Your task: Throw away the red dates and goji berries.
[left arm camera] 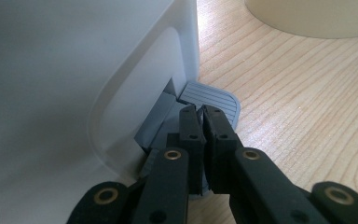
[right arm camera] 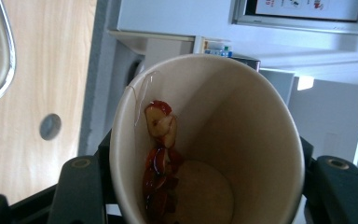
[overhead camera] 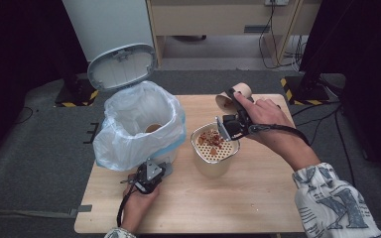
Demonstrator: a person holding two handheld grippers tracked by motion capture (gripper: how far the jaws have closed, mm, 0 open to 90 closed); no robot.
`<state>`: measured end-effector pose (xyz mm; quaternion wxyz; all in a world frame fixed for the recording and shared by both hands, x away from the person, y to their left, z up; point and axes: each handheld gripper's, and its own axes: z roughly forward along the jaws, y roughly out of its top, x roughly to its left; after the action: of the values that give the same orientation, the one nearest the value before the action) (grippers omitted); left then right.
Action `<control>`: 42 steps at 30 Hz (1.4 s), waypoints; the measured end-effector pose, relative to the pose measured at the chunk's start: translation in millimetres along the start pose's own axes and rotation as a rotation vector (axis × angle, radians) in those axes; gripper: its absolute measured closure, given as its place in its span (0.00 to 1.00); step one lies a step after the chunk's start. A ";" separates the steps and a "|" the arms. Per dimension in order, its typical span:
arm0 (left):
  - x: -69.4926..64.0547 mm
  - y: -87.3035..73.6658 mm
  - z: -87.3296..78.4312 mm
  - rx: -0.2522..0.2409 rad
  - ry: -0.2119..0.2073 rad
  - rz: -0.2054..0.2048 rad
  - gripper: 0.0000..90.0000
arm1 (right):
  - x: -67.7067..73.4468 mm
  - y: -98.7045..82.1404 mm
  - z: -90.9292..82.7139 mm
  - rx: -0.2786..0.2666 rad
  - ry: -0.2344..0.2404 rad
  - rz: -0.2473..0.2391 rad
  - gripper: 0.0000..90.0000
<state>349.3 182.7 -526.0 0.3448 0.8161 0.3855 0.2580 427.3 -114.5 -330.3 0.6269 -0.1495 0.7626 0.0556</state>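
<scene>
Nearest, at six o'clock, the left gripper [overhead camera: 148, 179] has its jaws pressed together on the bin's grey pedal [left arm camera: 212, 99], lid up. The lined bin [overhead camera: 139, 124] sits at nine. Centre, a strainer pot [overhead camera: 213, 148]. At one o'clock the right gripper [overhead camera: 234, 119] clamps the paper cup [right arm camera: 205, 140], tipped: light, crushable, wet fruit scraps [right arm camera: 161, 154] clinging; grip gently mid-wall.

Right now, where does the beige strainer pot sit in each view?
High view: strainer pot mid-picture, right of the bin.
Left gripper view: its wall at top right.
Right gripper view: its rim at upper left.
Shared landmark: the wooden table.
</scene>
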 end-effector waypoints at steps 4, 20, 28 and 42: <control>-0.1 0.0 0.0 0.000 0.000 -0.001 0.96 | -0.3 0.6 -1.3 0.016 -0.027 -0.061 0.43; 0.0 0.0 0.1 0.000 0.000 -0.001 0.95 | -5.6 0.4 -4.8 0.042 -0.086 -0.160 0.43; -0.1 0.0 0.1 -0.001 0.000 0.000 0.95 | -8.7 0.2 -6.0 0.052 -0.111 -0.217 0.43; -0.1 0.0 0.0 0.000 0.000 0.000 0.95 | -3.3 3.2 -5.2 0.054 -0.136 -0.271 0.43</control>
<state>349.2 182.6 -526.0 0.3450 0.8159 0.3856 0.2580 422.0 -112.3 -326.3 0.6826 -0.2302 0.6924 -0.0400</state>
